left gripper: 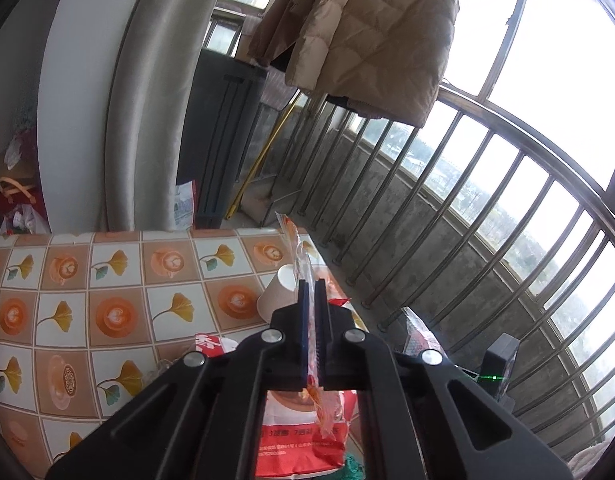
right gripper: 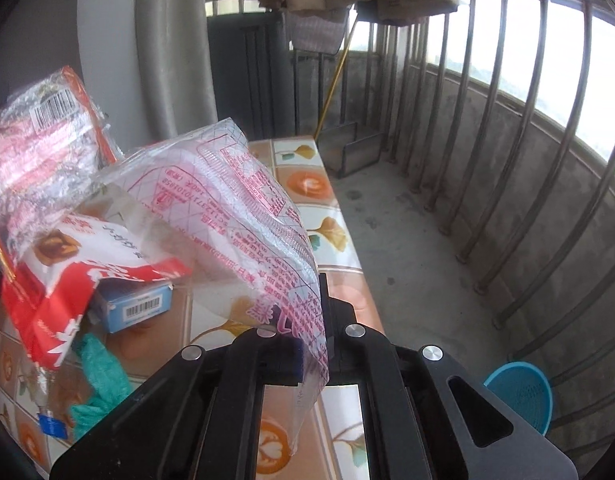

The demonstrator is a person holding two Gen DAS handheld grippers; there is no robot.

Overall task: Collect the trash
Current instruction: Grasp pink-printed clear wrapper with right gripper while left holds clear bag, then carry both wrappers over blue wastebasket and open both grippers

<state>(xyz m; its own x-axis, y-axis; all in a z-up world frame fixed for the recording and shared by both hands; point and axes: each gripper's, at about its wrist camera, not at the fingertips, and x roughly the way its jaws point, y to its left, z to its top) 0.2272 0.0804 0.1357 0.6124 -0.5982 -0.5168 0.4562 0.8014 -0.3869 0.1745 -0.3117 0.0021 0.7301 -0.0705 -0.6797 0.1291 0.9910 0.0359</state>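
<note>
Balcony w/ railing (left gripper: 447, 184); patterned table (left gripper: 107, 288) strewn w/ wrappers. Left tongs (left gripper: 312, 284) clamped on an orange wrapper (left gripper: 297, 248); right tongs (right gripper: 313, 312) pinched on a clear printed bag (right gripper: 243, 200). Pickup step judged underway; bin (right gripper: 523, 396) on the floor is likely needed next.

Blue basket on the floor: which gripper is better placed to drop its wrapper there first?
Right, probably. The blue basket shows only in its view, beside the right gripper holding the clear wrapper. The left gripper faces the table.
</note>
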